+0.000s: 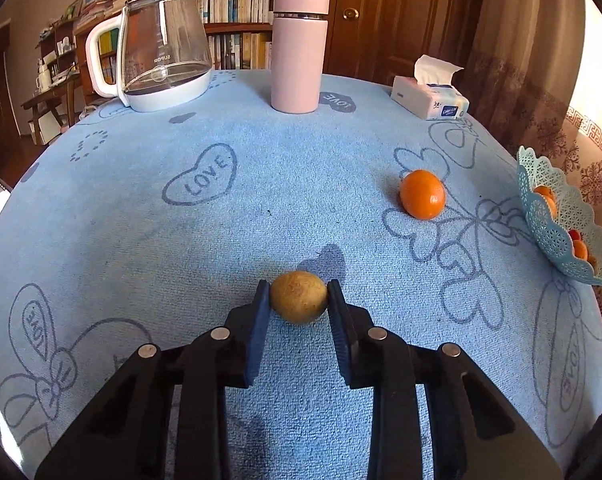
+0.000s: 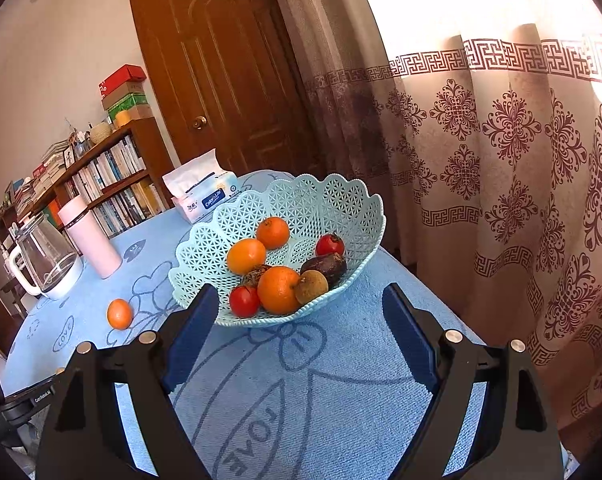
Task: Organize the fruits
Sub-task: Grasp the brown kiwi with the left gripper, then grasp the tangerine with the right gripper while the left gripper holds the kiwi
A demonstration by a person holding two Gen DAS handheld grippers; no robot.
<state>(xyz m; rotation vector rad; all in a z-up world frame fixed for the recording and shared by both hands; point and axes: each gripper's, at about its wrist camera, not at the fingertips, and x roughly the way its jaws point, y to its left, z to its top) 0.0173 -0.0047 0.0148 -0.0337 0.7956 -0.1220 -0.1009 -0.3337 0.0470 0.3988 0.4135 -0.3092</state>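
The worktop [image 1: 141,220] carries a lattice fruit basket [image 2: 341,200] at its right edge, filled with mixed fruit. The right tool [image 2: 301,336] stands wide and empty before it. One orange [image 1: 422,194] lies loose; the left tool [image 1: 298,300] is clamped on a small brown fruit [image 1: 299,297] resting on the cloth.

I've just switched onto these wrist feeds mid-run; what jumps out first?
The left gripper is shut on a small brownish round fruit low on the blue "LOVE" tablecloth. The pale blue lattice basket, already piled with oranges, red fruits and a dark one, sits near the table's curtain-side edge, ahead of the open right gripper. One loose orange lies on the cloth between them.
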